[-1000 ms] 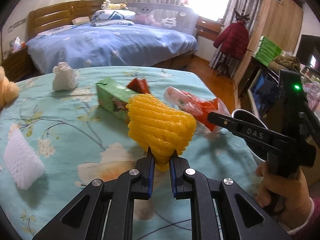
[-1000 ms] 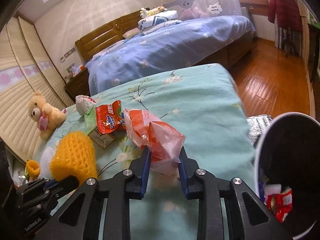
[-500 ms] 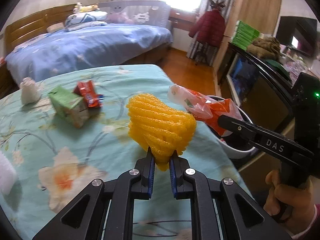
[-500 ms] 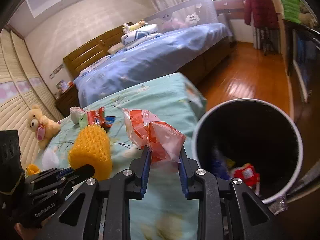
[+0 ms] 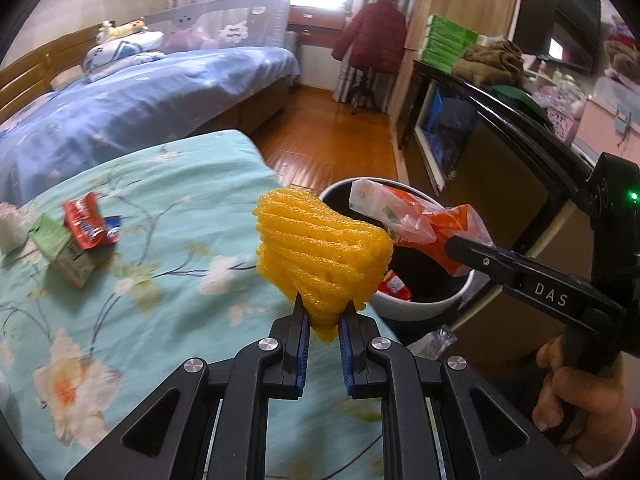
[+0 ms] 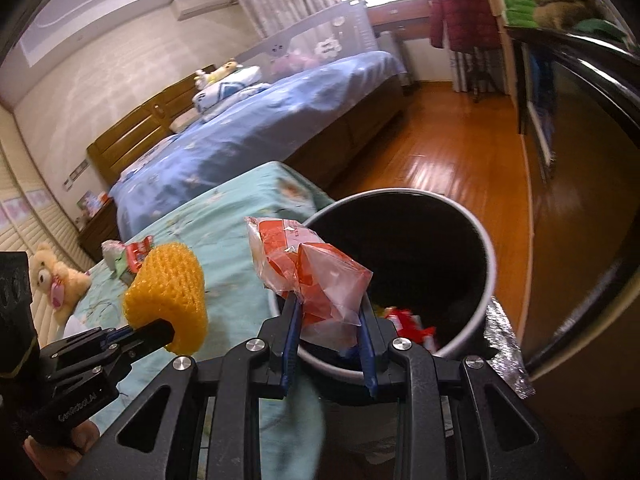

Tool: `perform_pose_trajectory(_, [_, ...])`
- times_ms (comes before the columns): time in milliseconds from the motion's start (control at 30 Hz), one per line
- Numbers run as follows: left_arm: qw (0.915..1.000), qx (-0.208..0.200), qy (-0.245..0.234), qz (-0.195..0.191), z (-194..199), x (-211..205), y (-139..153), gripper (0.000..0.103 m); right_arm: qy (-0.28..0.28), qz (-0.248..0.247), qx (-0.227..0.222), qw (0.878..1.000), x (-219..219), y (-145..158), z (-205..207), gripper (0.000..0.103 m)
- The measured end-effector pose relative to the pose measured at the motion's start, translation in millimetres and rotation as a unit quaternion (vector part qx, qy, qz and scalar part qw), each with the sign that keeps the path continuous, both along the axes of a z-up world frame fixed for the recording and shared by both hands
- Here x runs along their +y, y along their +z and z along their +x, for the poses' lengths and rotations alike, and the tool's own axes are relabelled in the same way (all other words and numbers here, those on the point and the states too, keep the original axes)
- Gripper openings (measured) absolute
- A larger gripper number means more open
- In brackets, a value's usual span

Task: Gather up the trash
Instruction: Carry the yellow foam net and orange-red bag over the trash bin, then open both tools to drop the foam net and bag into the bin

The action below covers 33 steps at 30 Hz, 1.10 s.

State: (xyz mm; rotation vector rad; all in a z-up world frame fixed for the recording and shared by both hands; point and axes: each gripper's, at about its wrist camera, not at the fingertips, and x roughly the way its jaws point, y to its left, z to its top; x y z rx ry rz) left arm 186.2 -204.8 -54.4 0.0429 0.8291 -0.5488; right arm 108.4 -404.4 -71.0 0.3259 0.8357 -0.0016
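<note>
Jaws of the left gripper [image 5: 323, 312] are pinched nearly closed on the lower end of a yellow foam net [image 5: 322, 258], which stands up from between the blue pads. Jaws of the right gripper [image 6: 329, 322] are set a little wider and clamp a crumpled orange-and-clear plastic bag [image 6: 308, 276], its bulk rising above and ahead of the pads.

Right in front of and below the right jaws stands a round bin [image 6: 486, 280] with a white outside and a dark inside; the bag hangs over its near rim. Some red wrappers [image 6: 408, 320] lie at the bottom of the bin, just past the right jaws. From the left wrist view the bin [image 5: 420, 306] sits ahead and to the right of the left jaws, and the foam net is held just beside its rim, above the edge of a bed with a teal flowered cover [image 5: 120, 280].

Well to the left of the left jaws, on that cover, lie a green carton [image 5: 60, 252] and a red snack wrapper [image 5: 88, 226] touching it. A hand [image 5: 576, 404] grips the right gripper's handle at the lower right of the left wrist view. Far left of the right jaws sits a teddy bear [image 6: 56, 280]. Beyond both pairs of jaws is a second bed with blue bedding [image 5: 132, 100].
</note>
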Motion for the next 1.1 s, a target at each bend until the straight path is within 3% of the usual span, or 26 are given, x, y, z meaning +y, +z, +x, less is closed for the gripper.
perform_pose_trajectory(400, [0.9991,0.001,-0.038,0.021,19.0,-39.8,-2.2,0.013,-0.035,0.0,0.018,0.999,-36.7,-6.7,-2.3,0.027])
perform_pose_trajectory(1100, [0.9975,0.026,-0.054,0.037,53.6,-81.1,-14.4,0.014,-0.04,-0.002,0.036,0.999,-48.5,-14.1,11.6,0.029])
